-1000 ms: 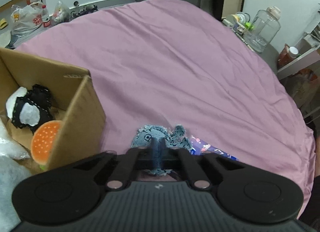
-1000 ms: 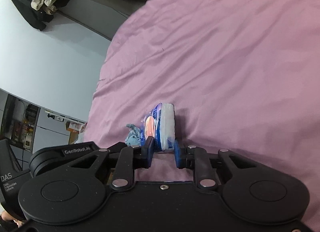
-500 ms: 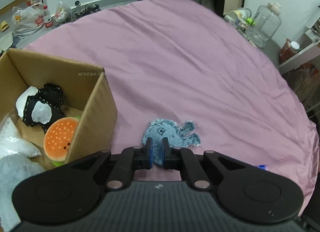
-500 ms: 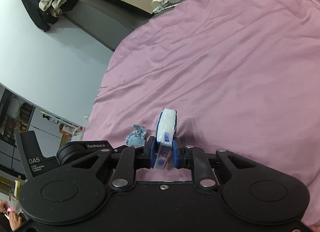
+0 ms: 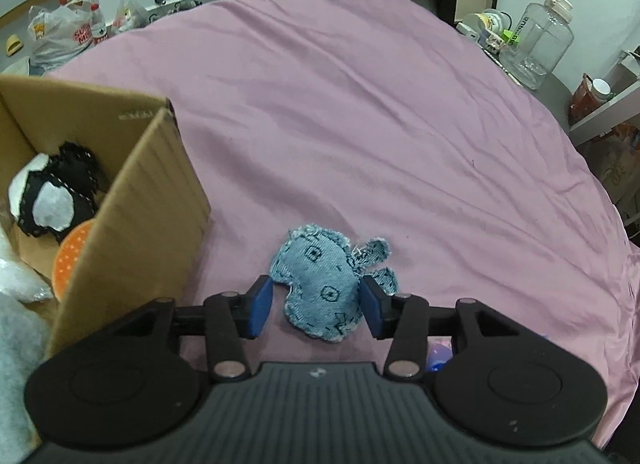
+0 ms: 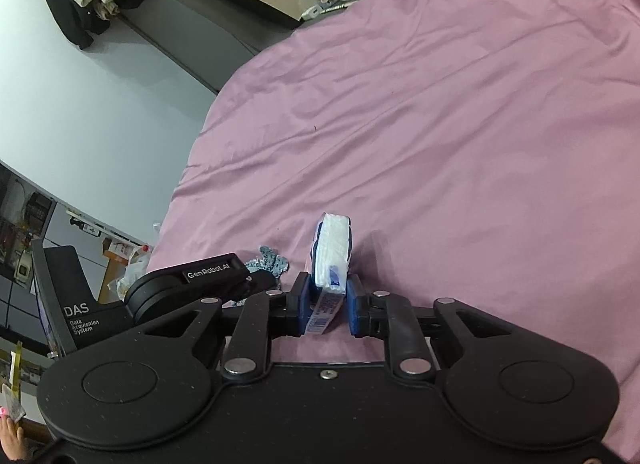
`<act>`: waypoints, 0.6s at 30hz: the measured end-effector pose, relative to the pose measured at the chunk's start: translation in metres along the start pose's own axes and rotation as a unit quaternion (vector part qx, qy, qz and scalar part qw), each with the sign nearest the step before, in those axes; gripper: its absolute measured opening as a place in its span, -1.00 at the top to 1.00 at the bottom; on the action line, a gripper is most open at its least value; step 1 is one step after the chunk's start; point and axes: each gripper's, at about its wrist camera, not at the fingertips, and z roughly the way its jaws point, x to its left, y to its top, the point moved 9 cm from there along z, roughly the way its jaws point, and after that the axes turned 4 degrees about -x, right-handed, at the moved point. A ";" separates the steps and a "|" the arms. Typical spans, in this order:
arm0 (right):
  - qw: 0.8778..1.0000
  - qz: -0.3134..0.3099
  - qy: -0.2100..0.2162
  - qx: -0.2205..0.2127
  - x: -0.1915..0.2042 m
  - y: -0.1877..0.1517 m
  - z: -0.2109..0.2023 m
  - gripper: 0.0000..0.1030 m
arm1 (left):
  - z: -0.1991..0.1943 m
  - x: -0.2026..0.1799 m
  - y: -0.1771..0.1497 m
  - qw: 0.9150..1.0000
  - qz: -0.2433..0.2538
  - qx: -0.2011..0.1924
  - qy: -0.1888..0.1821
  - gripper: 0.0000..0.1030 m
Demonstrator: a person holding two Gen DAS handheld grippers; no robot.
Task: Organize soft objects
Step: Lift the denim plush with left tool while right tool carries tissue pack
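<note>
Left gripper [image 5: 316,306] now stands with its blue pads spread wide, having let go of the small frayed blue denim fish-shaped toy [image 5: 326,288] it pinched half a second ago; the toy lies flat on the pink bedsheet [image 5: 380,136] beside the open brown cardboard box [image 5: 136,200], not in it. Right gripper [image 6: 326,306] stays clamped on the white-and-blue plastic tissue pack [image 6: 330,260], held edge-up over the sheet, so both soft items probably still need boxing.

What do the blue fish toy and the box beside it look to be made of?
The fish toy looks like faded denim: woven texture, frayed edges, dark stitched marks. It lies on the pink sheet between the open left claw pads. The box looks like plain matte cardboard, ribbed on its side.
</note>
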 end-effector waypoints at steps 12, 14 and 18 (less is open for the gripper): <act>1.000 -0.011 0.010 -0.009 0.008 0.001 -0.007 0.65 | -0.011 -0.004 0.001 1.000 0.019 -0.014 -0.010 0.54; 1.000 -0.015 0.010 -0.016 0.010 0.004 -0.013 0.65 | -0.019 -0.002 0.002 1.000 0.020 -0.019 -0.012 0.55; 0.999 -0.027 0.009 -0.031 0.015 0.006 -0.030 0.65 | -0.037 -0.003 0.004 0.999 0.024 -0.030 -0.021 0.55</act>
